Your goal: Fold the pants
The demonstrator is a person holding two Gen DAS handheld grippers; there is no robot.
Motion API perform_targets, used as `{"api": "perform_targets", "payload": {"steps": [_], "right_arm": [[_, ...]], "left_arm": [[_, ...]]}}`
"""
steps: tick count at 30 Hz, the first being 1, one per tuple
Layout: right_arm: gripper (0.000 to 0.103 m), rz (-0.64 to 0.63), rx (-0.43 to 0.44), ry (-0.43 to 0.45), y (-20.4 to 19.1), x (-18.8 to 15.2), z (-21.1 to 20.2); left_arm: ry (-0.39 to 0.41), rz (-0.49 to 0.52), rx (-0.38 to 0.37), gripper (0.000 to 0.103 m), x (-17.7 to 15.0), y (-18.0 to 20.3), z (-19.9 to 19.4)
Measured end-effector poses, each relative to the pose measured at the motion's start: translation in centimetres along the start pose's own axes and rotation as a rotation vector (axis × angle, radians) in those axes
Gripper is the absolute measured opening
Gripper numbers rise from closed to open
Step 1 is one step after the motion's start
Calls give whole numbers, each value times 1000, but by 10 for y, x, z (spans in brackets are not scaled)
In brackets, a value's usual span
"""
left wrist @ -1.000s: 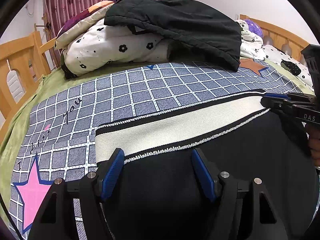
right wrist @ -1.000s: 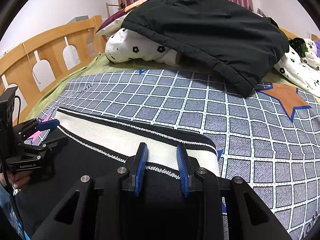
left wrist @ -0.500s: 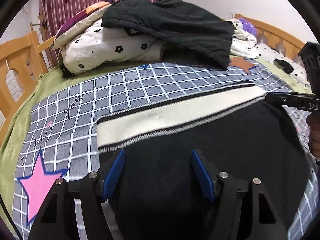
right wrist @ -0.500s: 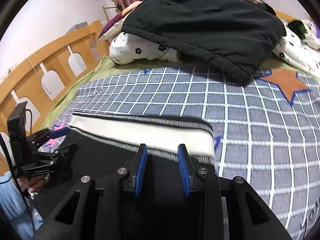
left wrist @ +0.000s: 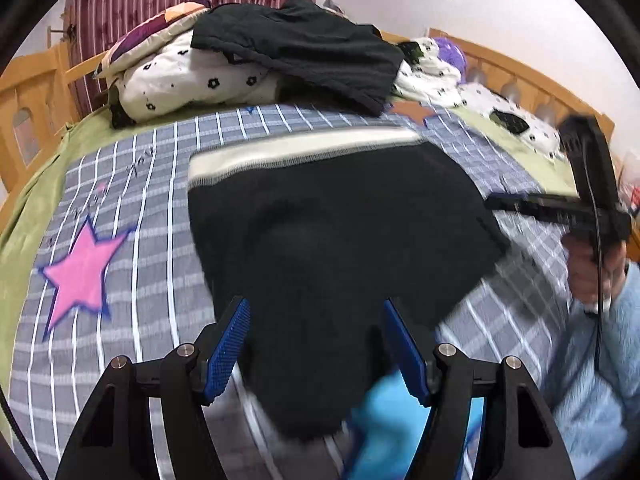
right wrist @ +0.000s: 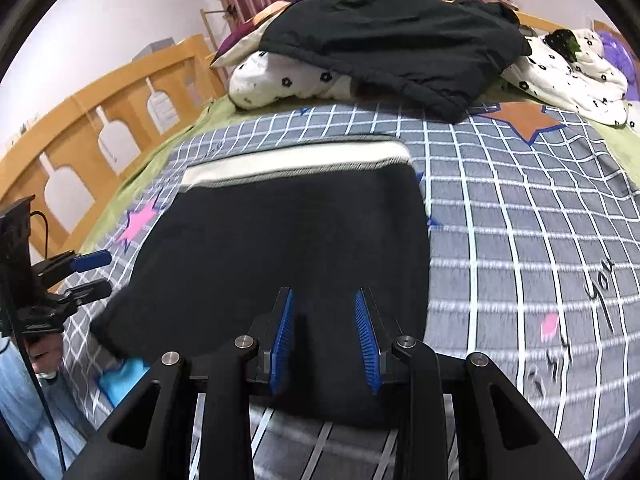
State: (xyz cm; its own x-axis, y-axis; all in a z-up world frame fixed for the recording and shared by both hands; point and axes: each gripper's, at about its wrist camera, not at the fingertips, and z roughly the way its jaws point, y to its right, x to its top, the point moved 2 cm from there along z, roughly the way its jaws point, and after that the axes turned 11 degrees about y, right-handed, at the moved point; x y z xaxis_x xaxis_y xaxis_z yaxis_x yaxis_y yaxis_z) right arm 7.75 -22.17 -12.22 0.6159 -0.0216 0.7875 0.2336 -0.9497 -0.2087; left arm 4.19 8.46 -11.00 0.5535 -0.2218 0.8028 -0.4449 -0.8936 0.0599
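Both claws pulled back off the cream waistband (left wrist: 296, 152) since a second ago and now hang above the hem end of the black pants (left wrist: 340, 240); reads as the fold laid and let go, probably one more fold or a smoothing pass left. Left gripper (left wrist: 316, 344) spread wide, nothing between the pads; right gripper (right wrist: 324, 340) also parted and empty. Pants flat on the checked bedspread (right wrist: 520, 240), waistband at the far edge from both claws, near edge just under the fingertips, pink star (left wrist: 80, 272) off beside them.
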Motion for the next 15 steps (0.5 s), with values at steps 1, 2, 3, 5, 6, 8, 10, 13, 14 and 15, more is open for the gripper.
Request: {"api": "perform_targets", "payload": {"steps": [1,2,3,5,6,8,10,13,14,15], "right_arm": [[32,-3,3,-2,-3,-2,-3],[32,-2,10,-1,-8,-5,-7],[32,-2,14,0,-11,-8,-10],[32,-6,22,3,-19,-10,-15],[32,-9,27,4,-21,-10,-16],[33,-30,32,9,-29,-11,-19],[33,-54,30,13,-34,-13,-21],[33,-76,22,5,-39,-14,-18],[33,-75,23,4,-40,-14,-18],[33,-70,29,4,-40,-14,-18]], "left_arm": [[-7,9,2,66,-6,3,-5],[-16,24,7,66,-13,7,-10],[-20,36,16,66,-17,10,-13],[-33,59,56,66,-29,13,-17],[-49,76,75,66,-35,14,-16],[-89,123,113,66,-48,16,-10],[-113,154,138,66,-56,17,-4],[-133,176,180,66,-63,18,1],[-128,188,196,67,-63,19,2],[-117,204,223,67,-61,18,3]]}}
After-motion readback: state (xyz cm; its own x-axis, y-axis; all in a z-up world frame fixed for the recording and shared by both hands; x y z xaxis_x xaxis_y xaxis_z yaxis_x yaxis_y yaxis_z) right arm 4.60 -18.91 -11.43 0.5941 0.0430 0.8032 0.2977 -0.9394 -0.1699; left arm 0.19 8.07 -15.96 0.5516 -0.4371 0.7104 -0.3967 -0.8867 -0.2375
